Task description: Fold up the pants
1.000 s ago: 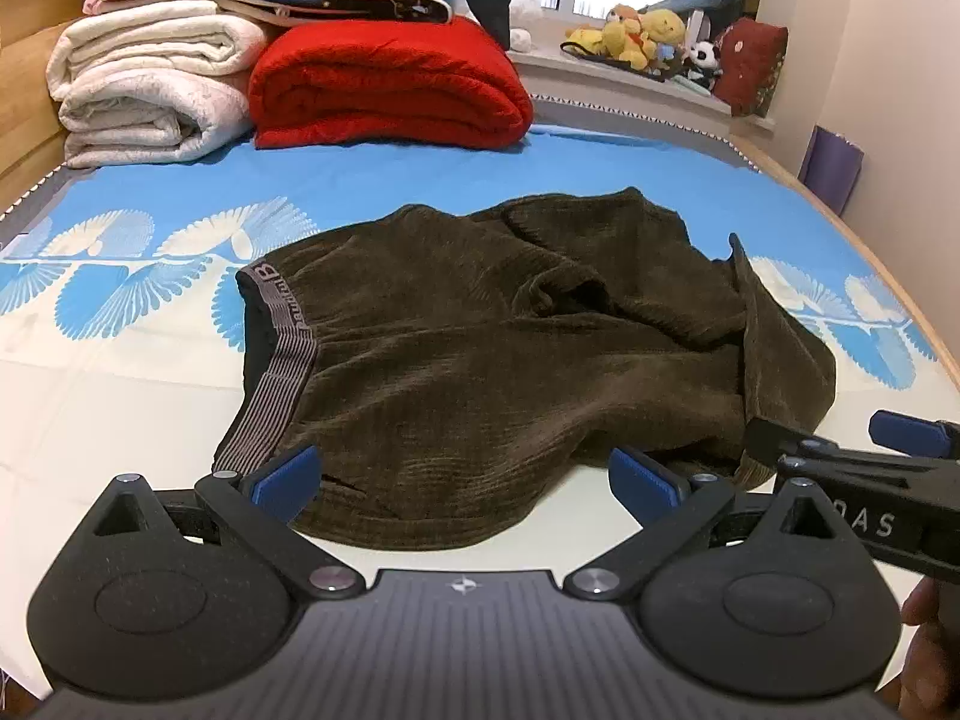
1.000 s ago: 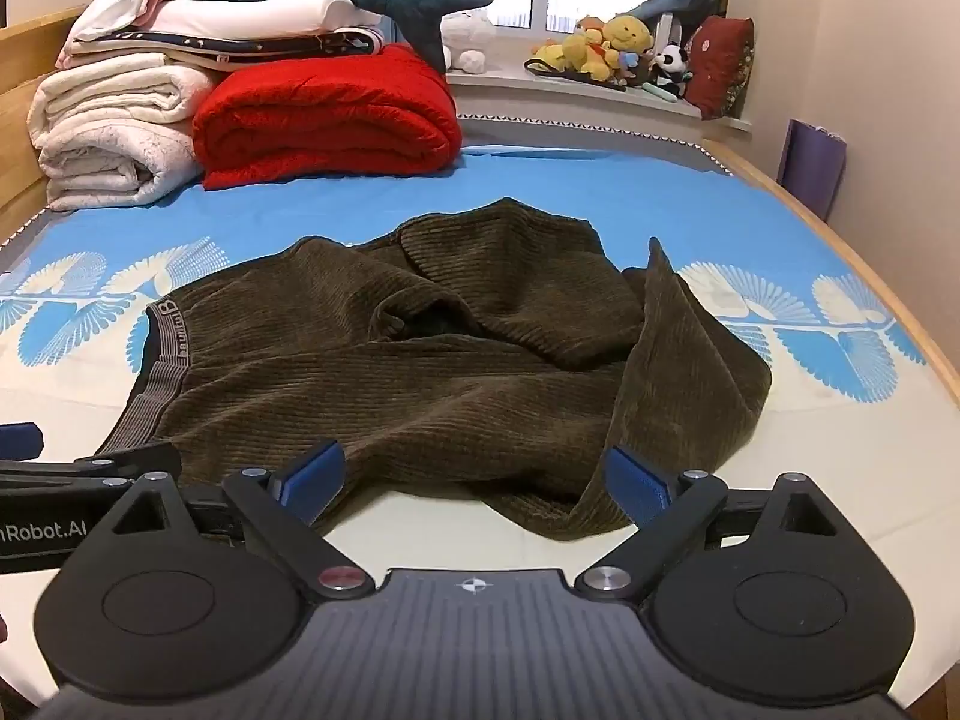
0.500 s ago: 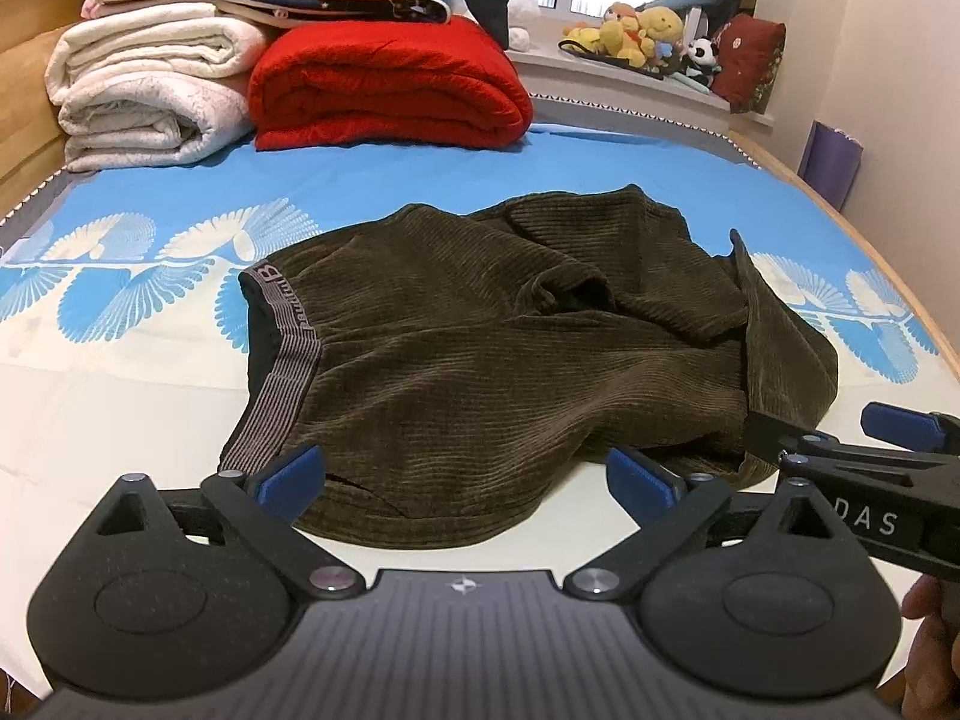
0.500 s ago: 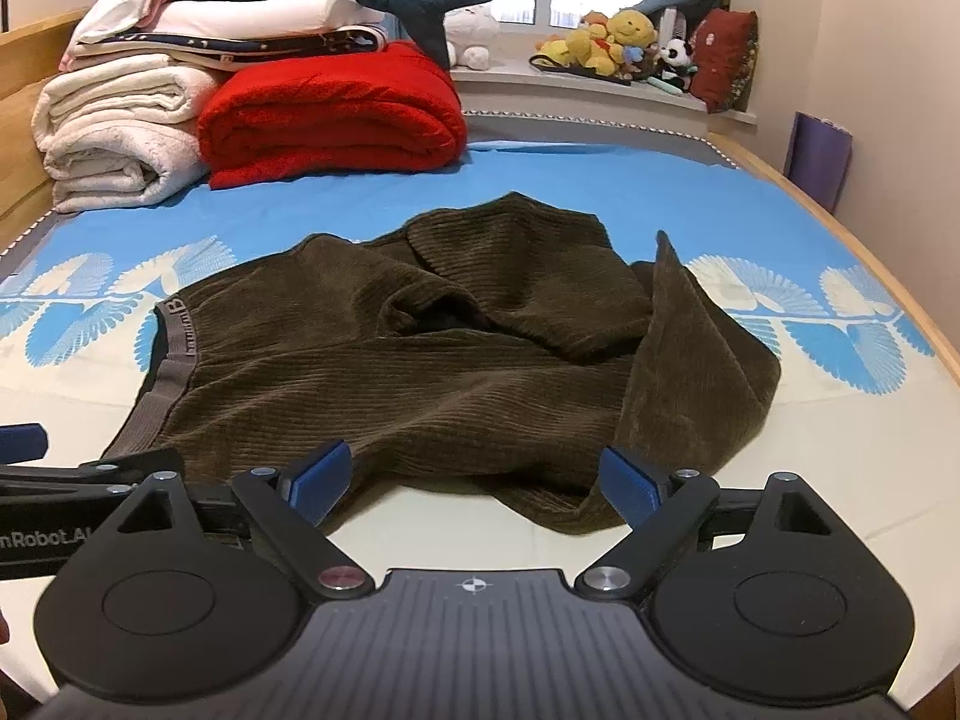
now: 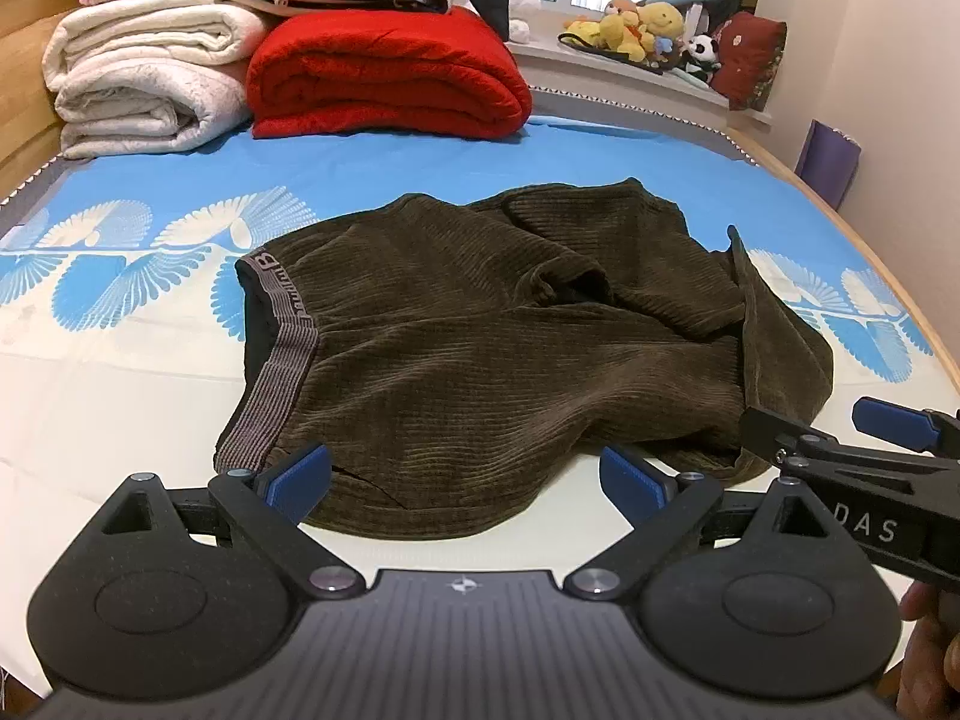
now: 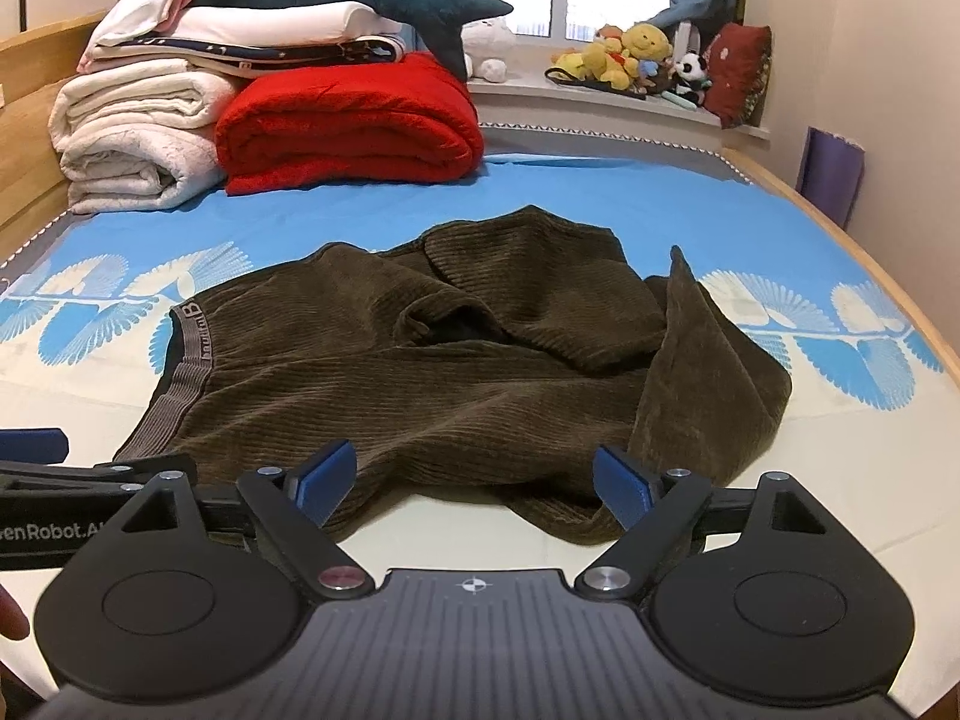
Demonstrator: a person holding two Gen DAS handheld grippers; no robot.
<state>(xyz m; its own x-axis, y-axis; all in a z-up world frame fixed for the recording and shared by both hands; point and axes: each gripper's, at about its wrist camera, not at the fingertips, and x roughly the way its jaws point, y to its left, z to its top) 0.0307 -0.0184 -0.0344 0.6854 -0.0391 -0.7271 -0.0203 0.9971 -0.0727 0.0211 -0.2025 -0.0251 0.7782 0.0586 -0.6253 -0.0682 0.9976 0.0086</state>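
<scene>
Mid-bed, on the blue-and-white sheet (image 5: 180,360), your brown corduroy pants (image 5: 480,348) lie crumpled, grey waistband (image 5: 282,372) at the left, legs bunched at the right. Left gripper (image 5: 465,474) hangs over the near hem, jaws wide, nothing between them. Right gripper (image 6: 474,477) likewise; its jaws have just been closing slightly, not touching the cloth. Red blanket (image 5: 384,78) and white quilts (image 5: 144,78) sit behind.

Waistband (image 5: 287,333) lettering too small; bed (image 6: 780,222) edges cropped.

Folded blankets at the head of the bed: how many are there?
2: the red blanket beside the white blanket on its left. The flatter stack above may hide more.
</scene>
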